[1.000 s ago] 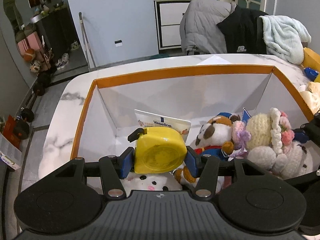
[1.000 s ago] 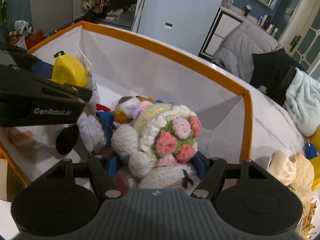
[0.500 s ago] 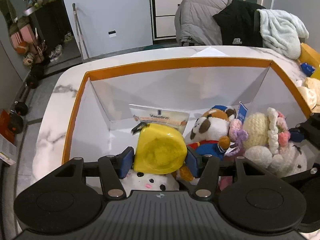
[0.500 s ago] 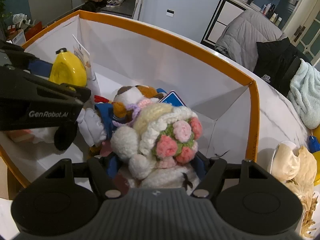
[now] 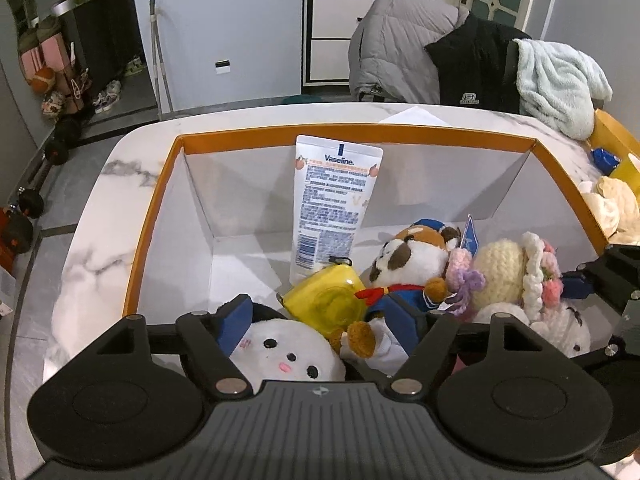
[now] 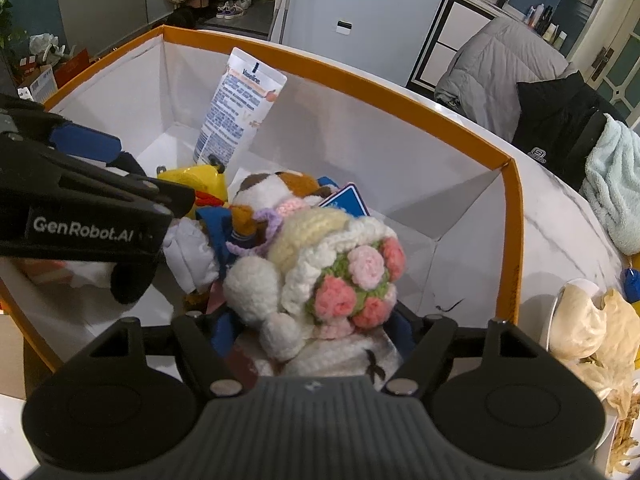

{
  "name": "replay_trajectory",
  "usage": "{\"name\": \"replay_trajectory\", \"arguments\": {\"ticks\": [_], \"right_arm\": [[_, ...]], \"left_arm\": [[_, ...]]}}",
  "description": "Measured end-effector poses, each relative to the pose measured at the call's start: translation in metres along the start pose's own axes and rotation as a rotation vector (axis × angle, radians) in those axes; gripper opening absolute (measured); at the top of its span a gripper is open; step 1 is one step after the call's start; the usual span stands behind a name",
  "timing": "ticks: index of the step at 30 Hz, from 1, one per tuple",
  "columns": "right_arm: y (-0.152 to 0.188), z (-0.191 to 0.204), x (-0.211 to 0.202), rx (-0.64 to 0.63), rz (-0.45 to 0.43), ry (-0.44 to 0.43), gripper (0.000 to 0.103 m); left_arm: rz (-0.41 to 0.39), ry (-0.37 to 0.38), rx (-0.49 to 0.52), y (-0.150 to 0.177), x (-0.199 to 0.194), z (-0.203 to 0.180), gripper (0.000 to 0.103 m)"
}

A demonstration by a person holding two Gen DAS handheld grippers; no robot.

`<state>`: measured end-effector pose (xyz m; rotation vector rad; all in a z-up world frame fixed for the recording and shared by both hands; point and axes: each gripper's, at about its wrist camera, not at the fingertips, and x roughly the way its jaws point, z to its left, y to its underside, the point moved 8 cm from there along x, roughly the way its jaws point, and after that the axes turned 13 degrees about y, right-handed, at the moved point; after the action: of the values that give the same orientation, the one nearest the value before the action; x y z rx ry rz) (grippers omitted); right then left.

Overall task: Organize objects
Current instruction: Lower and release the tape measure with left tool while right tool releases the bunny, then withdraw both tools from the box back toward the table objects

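Observation:
A white box with an orange rim [image 5: 352,133] holds the toys. The yellow tape measure [image 5: 326,300] lies in the box among the plush toys, free of my left gripper [image 5: 320,316], which is open above it. A Vaseline tube [image 5: 332,204] leans on the back wall. A brown and white plush dog [image 5: 412,256] lies beside a white plush [image 5: 288,352]. My right gripper [image 6: 312,328] is open around the crocheted doll with pink flowers [image 6: 340,268], which rests in the box. The left gripper's body shows in the right wrist view [image 6: 80,216].
The box stands on a marble table [image 5: 100,216]. Jackets and a pale towel [image 5: 560,80] hang behind the table. A plate with crumpled wrappers [image 6: 588,320] sits right of the box. A yellow container [image 5: 616,148] is at the far right.
My left gripper opened and let go of the yellow tape measure, which dropped into the box. Both grippers pulled up and back. The Vaseline tube now shows in full.

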<state>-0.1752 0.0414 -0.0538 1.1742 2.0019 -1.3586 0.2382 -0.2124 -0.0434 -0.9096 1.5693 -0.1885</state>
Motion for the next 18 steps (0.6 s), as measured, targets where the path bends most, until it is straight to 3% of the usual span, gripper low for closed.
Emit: {"name": "replay_trajectory", "arguments": {"ticks": [8,10,11,12,18], "right_arm": [[-0.003,0.000,-0.006,0.008,-0.057,-0.031,0.079],[-0.004,-0.002,-0.009,0.001,-0.073,-0.006,0.086],[-0.007,-0.004,-0.012,0.000,-0.098,0.017,0.097],[-0.008,-0.006,-0.017,-0.001,-0.127,0.029,0.098],[-0.017,-0.014,-0.036,-0.012,-0.181,0.026,0.098]], "left_arm": [[-0.030,0.046,-0.044,0.001,-0.004,0.004,0.086],[-0.036,0.060,-0.057,0.001,-0.004,0.005,0.086],[-0.039,0.065,-0.060,0.001,-0.004,0.005,0.086],[-0.040,0.065,-0.060,0.001,-0.004,0.004,0.086],[-0.071,0.061,-0.057,0.001,-0.008,0.002,0.086]]}}
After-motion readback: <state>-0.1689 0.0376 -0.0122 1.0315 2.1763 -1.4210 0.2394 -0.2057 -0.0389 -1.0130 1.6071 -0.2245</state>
